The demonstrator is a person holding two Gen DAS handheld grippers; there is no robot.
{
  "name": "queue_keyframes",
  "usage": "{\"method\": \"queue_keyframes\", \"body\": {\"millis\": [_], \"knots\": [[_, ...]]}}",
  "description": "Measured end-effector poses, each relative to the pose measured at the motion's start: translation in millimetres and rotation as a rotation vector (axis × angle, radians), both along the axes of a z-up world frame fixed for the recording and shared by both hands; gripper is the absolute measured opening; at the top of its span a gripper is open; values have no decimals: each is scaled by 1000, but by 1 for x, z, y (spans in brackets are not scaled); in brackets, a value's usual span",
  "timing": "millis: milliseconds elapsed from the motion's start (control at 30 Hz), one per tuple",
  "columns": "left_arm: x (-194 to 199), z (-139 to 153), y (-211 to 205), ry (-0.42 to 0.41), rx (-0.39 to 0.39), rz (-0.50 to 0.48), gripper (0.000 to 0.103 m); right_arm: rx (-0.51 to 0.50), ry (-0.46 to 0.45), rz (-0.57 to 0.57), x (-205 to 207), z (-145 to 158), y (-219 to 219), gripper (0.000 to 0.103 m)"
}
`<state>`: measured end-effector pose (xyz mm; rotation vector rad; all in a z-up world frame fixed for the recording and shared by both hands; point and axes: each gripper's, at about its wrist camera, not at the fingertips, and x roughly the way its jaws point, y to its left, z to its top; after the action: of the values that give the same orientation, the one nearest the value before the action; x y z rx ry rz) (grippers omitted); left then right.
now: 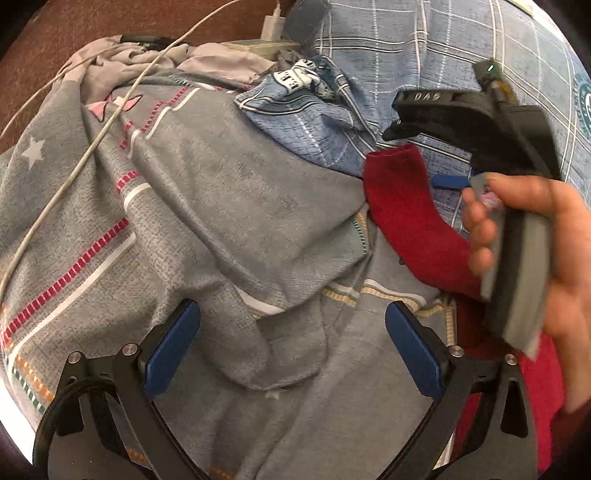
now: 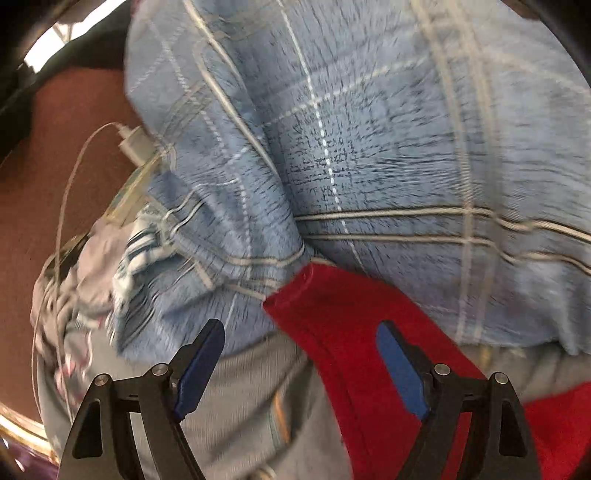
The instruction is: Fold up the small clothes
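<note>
A small red garment [image 1: 410, 218] lies on grey striped bedding [image 1: 207, 221], one narrow end stretched toward a blue checked cloth [image 1: 424, 48]. It also shows in the right wrist view [image 2: 343, 332], which is blurred. My left gripper [image 1: 291, 332] is open and empty over the grey bedding, left of the red garment. My right gripper [image 2: 301, 341] is open and empty, its right finger [image 2: 399, 369] over the red garment. The right gripper's body, held in a hand [image 1: 535, 236], shows at the right of the left wrist view.
A white cable [image 1: 85, 155] runs across the grey bedding to a white charger [image 1: 273, 27] at the back. A crumpled pale grey garment [image 1: 147, 59] lies at the far left. Brown surface [image 2: 40, 177] borders the bedding. A small patterned cloth [image 1: 306, 79] sits near the blue cloth.
</note>
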<state>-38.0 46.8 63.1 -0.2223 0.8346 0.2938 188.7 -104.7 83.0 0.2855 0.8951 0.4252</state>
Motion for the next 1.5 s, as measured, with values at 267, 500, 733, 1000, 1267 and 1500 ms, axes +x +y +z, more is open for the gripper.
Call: {"method": "queue_keyframes", "body": {"millis": [267,500,733,1000,1267,1500], "knots": [[3,-1,3,8,-3,5,101,84,85,-61,23,-22,-6,11],[3,2,1,-4,15,12,101,115,-55,42,-58,51,-49,9],[2,5,-16,-22,50,-16,101,164,-193,88,-186,135,-145,9],[-11,17,-49,-96,67,-128,101,6,-192,-91,-298,123,-262,9],[-8,11,-82,-82,88,-255,101,-488,74,-328,-299,-2,-331,8],[-1,-4,-93,-16,125,-274,101,-459,47,-435,-300,13,-345,20]]}}
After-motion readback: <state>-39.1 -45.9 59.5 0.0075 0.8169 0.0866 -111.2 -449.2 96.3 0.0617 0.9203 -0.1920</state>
